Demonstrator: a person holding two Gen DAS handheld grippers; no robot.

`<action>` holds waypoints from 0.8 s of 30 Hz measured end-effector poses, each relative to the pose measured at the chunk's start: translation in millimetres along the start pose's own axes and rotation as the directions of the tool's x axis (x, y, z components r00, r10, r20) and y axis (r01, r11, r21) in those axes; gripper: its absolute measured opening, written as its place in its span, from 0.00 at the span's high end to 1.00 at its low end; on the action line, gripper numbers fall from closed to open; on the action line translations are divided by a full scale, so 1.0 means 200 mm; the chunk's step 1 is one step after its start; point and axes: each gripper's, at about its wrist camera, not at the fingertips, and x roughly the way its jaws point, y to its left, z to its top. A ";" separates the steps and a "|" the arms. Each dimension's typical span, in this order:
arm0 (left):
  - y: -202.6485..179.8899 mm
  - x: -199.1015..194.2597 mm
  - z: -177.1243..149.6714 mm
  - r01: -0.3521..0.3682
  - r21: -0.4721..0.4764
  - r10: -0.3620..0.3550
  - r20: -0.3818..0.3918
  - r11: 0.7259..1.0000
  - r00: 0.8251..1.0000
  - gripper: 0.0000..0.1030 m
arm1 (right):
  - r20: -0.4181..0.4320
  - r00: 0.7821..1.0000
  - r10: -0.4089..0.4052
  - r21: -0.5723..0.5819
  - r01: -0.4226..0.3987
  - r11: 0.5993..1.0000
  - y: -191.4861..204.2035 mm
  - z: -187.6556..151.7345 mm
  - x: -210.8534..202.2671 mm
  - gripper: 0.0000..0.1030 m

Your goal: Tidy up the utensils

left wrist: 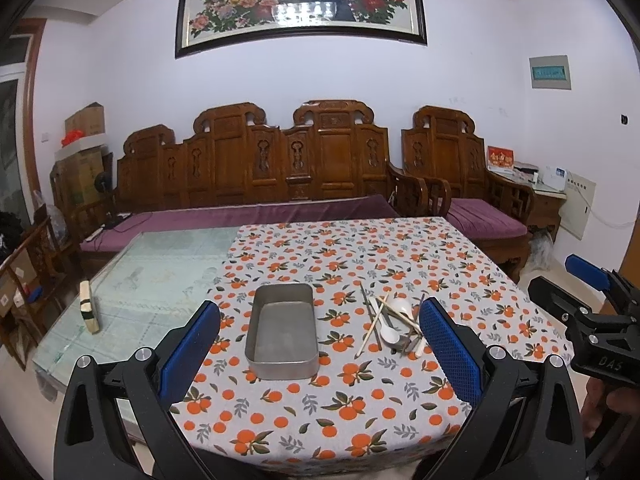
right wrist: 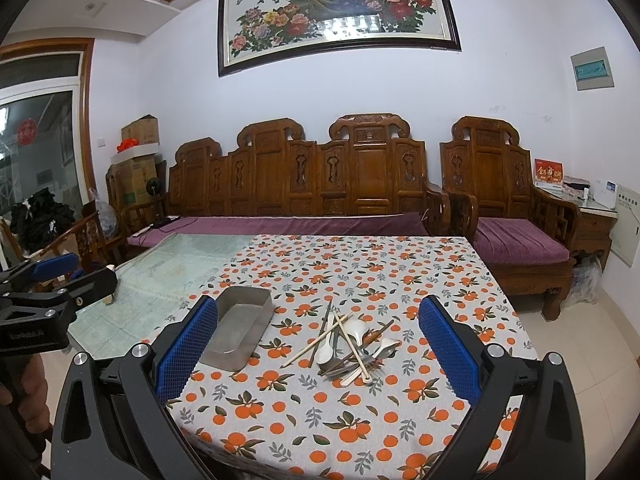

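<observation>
An empty rectangular metal tray lies on the orange-patterned tablecloth. To its right sits a tangled pile of utensils: white spoons, wooden chopsticks, a metal fork and dark sticks. My left gripper hovers open in front of the tray, nothing between its blue pads. My right gripper is open too, held above the near table edge facing the pile. Each gripper shows at the edge of the other's view, the right gripper at the right and the left gripper at the left.
The cloth covers the table's right part; bare glass top lies to the left, with a small block standing on it. A carved wooden sofa and armchair stand behind the table. Tiled floor at right.
</observation>
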 end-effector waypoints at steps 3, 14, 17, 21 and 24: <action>0.00 0.07 -0.03 0.021 0.002 -0.021 -0.032 1.000 0.999 0.06 | -0.012 1.000 0.005 0.002 -0.005 1.000 -0.02 -0.03 0.04 0.03; -0.04 0.31 -0.12 0.086 0.010 -0.084 -0.125 0.996 0.989 0.06 | -0.050 0.998 0.040 -0.021 -0.041 0.999 -0.09 -0.07 0.28 0.14; -0.05 0.38 -0.13 0.113 0.015 -0.110 -0.143 0.993 0.984 0.06 | -0.070 0.997 0.037 -0.036 -0.040 0.999 -0.13 -0.07 0.37 0.23; -0.08 0.48 -0.14 0.150 0.031 -0.143 -0.165 0.988 0.976 0.06 | -0.108 0.994 0.034 -0.044 -0.039 0.998 -0.18 -0.09 0.49 0.30; -0.10 0.57 -0.15 0.178 0.034 -0.169 -0.190 0.983 0.967 0.06 | -0.145 0.989 0.030 -0.046 -0.037 0.998 -0.22 -0.13 0.59 0.34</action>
